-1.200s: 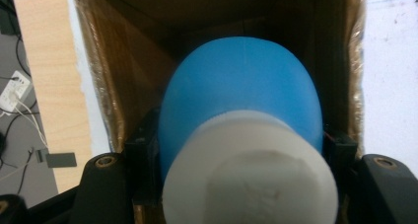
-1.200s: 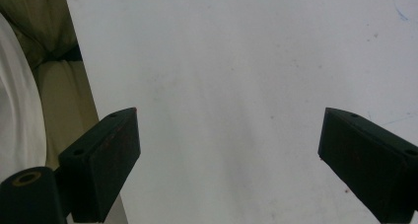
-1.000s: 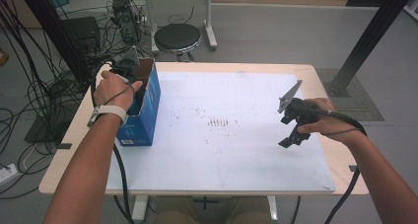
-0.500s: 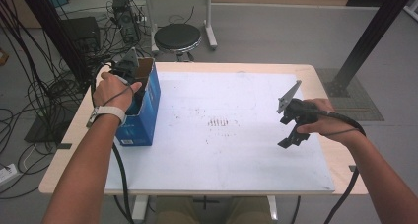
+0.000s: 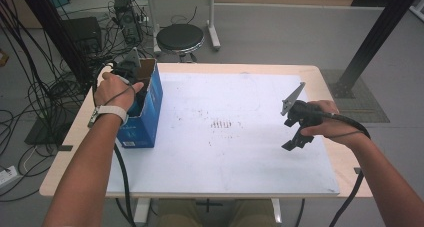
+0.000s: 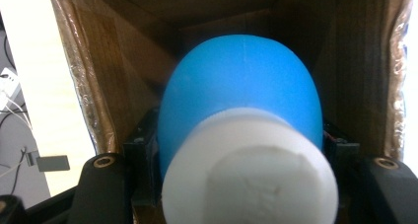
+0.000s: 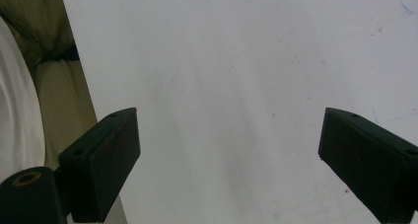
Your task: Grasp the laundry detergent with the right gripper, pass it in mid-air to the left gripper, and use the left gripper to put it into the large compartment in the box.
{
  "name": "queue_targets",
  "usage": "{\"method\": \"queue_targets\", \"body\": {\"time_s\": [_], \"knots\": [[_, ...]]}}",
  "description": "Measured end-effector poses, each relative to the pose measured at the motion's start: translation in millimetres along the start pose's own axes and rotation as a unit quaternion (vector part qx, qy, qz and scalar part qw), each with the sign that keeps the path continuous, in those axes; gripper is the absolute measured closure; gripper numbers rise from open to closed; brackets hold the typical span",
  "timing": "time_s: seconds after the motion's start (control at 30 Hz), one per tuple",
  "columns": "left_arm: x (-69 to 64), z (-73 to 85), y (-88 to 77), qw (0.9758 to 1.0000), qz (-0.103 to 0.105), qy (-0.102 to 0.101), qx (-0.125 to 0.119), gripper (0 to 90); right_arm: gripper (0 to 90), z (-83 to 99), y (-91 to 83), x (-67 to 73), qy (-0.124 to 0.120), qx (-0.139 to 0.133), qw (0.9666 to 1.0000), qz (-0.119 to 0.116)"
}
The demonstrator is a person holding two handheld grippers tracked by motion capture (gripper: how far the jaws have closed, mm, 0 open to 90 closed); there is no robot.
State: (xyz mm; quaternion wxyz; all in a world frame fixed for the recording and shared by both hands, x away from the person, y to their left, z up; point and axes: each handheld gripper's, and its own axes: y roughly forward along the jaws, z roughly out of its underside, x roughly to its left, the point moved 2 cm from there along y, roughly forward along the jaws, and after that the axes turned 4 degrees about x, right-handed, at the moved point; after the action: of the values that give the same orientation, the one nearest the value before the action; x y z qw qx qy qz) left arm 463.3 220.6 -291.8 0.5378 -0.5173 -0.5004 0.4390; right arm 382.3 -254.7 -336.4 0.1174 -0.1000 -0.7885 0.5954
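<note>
i'm looking at a lab or test room: bare grey floor [image 5: 280, 42], cables [image 5: 35, 87] tangled in heaps at the left, a black electronics box [image 5: 82, 32] among them, a round stool [image 5: 180, 37] past the table [image 5: 320, 82], a black frame post [image 5: 380, 37] on a floor plate at the right.

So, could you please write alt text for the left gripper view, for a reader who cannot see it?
The left gripper is shut on a blue rounded object with a white cylindrical end, held inside an open brown cardboard box. The white end points at the camera and the blue body sits between the two black jaws. A strip of white table shows beside the box wall.
</note>
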Motion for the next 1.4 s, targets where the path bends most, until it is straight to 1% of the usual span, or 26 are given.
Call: {"method": "queue_targets", "body": {"time_s": [0.13,0.33,0.5,0.57,0.63,0.73,1.1,1.4], "knots": [[0.3,-0.1,0.0,1.0000,0.001,-0.002,-0.004,36.3,8.8,-1.5,0.9,0.8,-0.003,0.001,1.0000,-0.001],[0.6,-0.2,0.3,1.0000,0.001,-0.003,-0.008,36.3,8.7,-0.6,0.4,0.0,0.000,0.001,1.0000,0.000],[2.0,0.3,-1.4,0.9999,0.003,-0.003,-0.011,34.9,8.6,-2.0,1.9,0.2,-0.003,0.001,1.0000,-0.002],[3.1,0.6,-1.1,1.0000,0.003,0.000,-0.008,34.8,8.6,-2.6,2.4,0.1,-0.003,0.001,1.0000,-0.002],[4.0,0.8,-1.1,0.9999,0.005,-0.001,-0.011,35.1,8.6,-2.7,3.2,0.2,-0.002,0.000,1.0000,-0.003],[3.3,0.6,-0.9,0.9999,0.005,0.002,-0.016,35.8,8.6,-2.8,4.7,0.4,-0.004,0.001,1.0000,-0.004],[1.8,0.1,-0.8,0.9999,0.006,0.005,-0.014,35.9,8.5,-1.4,5.2,0.7,-0.002,0.001,1.0000,-0.005],[2.5,-0.3,-0.5,0.9999,0.007,0.003,-0.013,36.2,8.5,-0.9,5.5,0.4,-0.001,0.001,1.0000,-0.006]]}}
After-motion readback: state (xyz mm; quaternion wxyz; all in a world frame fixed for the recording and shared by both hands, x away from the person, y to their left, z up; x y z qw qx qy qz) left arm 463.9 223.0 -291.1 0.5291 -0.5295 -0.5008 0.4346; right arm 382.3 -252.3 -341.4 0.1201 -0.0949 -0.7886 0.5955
